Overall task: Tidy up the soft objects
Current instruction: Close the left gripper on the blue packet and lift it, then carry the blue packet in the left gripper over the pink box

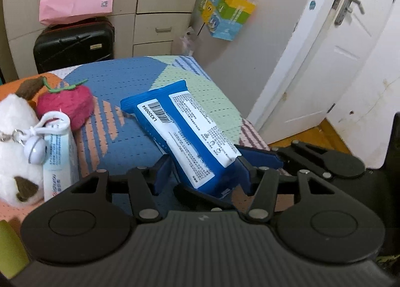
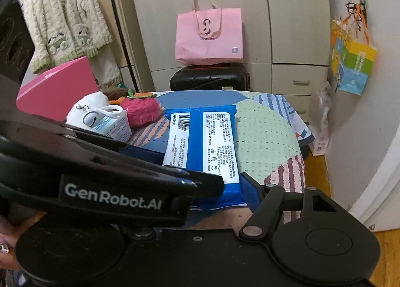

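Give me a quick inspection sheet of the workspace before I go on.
Surface: patterned tablecloth, mostly bare on the right.
Job's things: blue wipes pack near the front; white plush toy, red plush strawberry and small white pack bunched on the left.
Clutter: pink box behind the plush.
Grippers: left gripper fingers either side of the wipes pack's near end; right gripper alongside it, grip unclear.
Cables: nothing seen.
Surroundings: black suitcase, pink tote bag, wardrobe, door.

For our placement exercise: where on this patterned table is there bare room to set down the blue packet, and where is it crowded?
Free: the blue and green cloth between the blue plastic packet and the table's far and right edges. Crowded: the left side, with the red knitted strawberry, white plush toy and pale tissue pack.
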Tool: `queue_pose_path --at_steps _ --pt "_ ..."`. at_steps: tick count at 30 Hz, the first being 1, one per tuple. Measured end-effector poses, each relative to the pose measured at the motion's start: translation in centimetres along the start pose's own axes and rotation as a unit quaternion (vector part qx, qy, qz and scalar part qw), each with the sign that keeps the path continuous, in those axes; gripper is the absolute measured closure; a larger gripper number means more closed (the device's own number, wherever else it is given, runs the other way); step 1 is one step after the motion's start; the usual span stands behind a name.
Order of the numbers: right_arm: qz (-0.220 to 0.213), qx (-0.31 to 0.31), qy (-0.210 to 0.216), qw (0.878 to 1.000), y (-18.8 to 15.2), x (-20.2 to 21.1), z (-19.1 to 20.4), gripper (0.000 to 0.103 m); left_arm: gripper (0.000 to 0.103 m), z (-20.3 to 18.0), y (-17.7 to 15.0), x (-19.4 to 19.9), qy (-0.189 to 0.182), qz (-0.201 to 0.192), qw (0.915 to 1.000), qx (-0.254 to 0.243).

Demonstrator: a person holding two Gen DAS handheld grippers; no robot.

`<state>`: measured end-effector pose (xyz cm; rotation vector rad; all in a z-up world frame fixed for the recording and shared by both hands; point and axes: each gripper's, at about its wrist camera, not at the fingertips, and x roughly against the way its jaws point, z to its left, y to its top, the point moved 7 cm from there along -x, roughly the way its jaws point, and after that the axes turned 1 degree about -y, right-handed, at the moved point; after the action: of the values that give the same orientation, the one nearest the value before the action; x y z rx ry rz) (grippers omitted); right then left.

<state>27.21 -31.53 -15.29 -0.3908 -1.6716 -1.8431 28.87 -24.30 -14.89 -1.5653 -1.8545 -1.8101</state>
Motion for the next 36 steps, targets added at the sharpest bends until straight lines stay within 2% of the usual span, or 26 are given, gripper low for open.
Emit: queue_pose_path --at_steps 3,6,12,16,26,36 --pt "-0.007 -0.012 -0.004 1.0 -0.4 0.5 0.4 0.028 0.05 -0.5 -0.2 0.5 -0.017 -0.013 0.9997 0.012" --pt "-0.019 -0.041 -0.011 0.999 -0.9 0.9 0.7 0.028 0.05 -1.3 -0.7 1.1 -0.005 -0.024 0.9997 -0.01" --pt "-0.044 -0.029 -0.028 0.998 -2.5 2.8 2.8 0.029 0.05 -1.9 -2.5 3.4 0.002 -0.03 0.9994 -0.019" --pt "-0.048 -0.022 -0.028 0.998 -3.1 4.1 3.8 0.029 0.05 -2.1 -3.4 5.0 -0.002 -0.029 0.9994 -0.02" --pt "-0.049 -0.026 -0.013 0.998 -4.2 6.3 6.1 0.029 0.05 -2.7 -5.6 8.3 0.016 -0.027 0.999 -0.031" --pt "-0.039 -0.012 -0.007 0.999 -5.2 9.4 8.6 0.029 0.05 -3.1 -8.0 12.0 0.001 -0.034 0.999 -0.028"
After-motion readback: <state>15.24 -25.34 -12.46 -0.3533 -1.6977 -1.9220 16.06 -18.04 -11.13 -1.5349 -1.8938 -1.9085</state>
